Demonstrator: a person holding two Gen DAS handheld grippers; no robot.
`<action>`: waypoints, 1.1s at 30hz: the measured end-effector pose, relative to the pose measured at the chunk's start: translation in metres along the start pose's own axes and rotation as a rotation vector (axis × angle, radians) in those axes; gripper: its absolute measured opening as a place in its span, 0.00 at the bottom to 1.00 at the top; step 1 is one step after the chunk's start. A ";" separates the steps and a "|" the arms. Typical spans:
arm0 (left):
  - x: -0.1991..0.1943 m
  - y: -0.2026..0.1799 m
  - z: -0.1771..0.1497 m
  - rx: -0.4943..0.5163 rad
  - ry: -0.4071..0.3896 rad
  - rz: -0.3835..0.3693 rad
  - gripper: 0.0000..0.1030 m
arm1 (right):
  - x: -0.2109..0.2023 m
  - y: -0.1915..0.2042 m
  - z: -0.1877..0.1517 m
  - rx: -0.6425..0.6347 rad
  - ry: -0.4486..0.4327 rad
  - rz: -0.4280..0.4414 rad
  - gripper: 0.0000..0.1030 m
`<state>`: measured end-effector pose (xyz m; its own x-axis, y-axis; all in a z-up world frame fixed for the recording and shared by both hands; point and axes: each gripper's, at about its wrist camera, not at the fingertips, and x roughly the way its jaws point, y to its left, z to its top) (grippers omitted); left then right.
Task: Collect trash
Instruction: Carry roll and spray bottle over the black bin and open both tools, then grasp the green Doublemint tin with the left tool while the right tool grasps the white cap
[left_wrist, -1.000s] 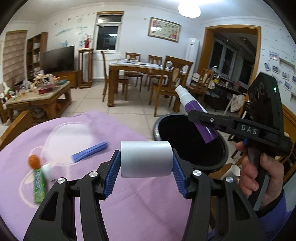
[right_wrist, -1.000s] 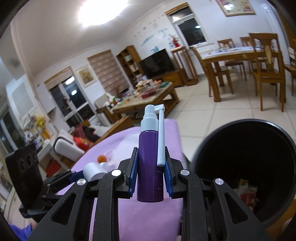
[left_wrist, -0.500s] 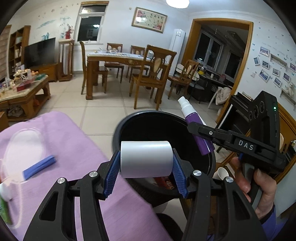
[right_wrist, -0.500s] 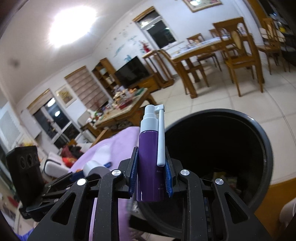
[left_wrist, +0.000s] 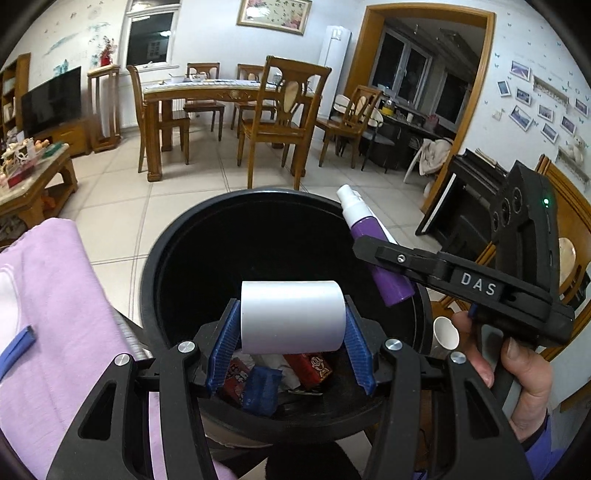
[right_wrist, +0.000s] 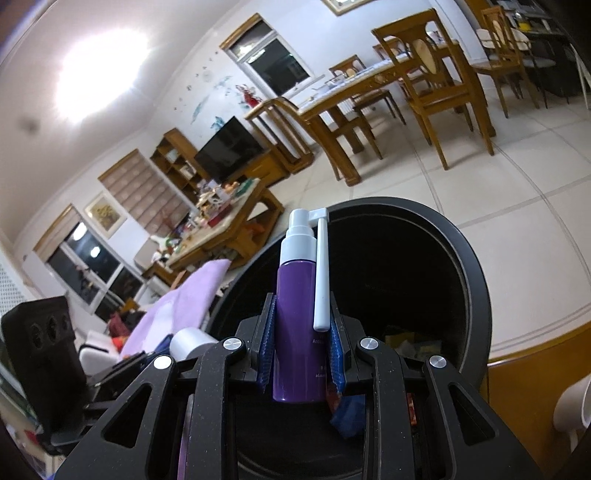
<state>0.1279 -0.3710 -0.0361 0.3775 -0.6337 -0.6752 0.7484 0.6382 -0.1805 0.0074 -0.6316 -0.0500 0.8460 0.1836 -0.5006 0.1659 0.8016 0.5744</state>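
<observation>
**Trash held over the black bin**

Trash hangs above the black bin (left_wrist: 155, 258): the left gripper (left_wrist: 291, 345) clamps a white cylinder (left_wrist: 291, 317) over its mouth, while the right gripper (right_wrist: 301, 354) pinches a purple spray bottle (right_wrist: 297, 314) (nozzle folded down) above the rim. Wrappers (left_wrist: 314, 367) lie inside the bin.

Below my tongs the round black plastic bin (left_wrist: 155, 266) gapes wide, its mouth unblocked; wrappers lie only at the bottom. My right gripper (left_wrist: 364, 245) crowds the bin's right rim. The lilac cloth-covered table (left_wrist: 66, 295) hems my left. A white paper cup (left_wrist: 445, 332), I think, stands beside the bin.
</observation>
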 end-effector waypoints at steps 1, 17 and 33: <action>0.001 -0.001 0.000 0.004 0.002 0.001 0.51 | 0.001 -0.002 -0.001 0.002 0.001 -0.001 0.25; 0.007 -0.014 0.002 0.058 0.022 0.037 0.54 | 0.011 -0.009 -0.008 0.021 0.006 -0.016 0.26; -0.042 0.001 -0.008 0.016 -0.019 0.047 0.70 | 0.015 0.025 -0.015 -0.029 0.006 -0.007 0.54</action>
<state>0.1081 -0.3402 -0.0140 0.4228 -0.6116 -0.6687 0.7382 0.6605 -0.1372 0.0166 -0.6003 -0.0530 0.8418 0.1810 -0.5085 0.1574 0.8188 0.5521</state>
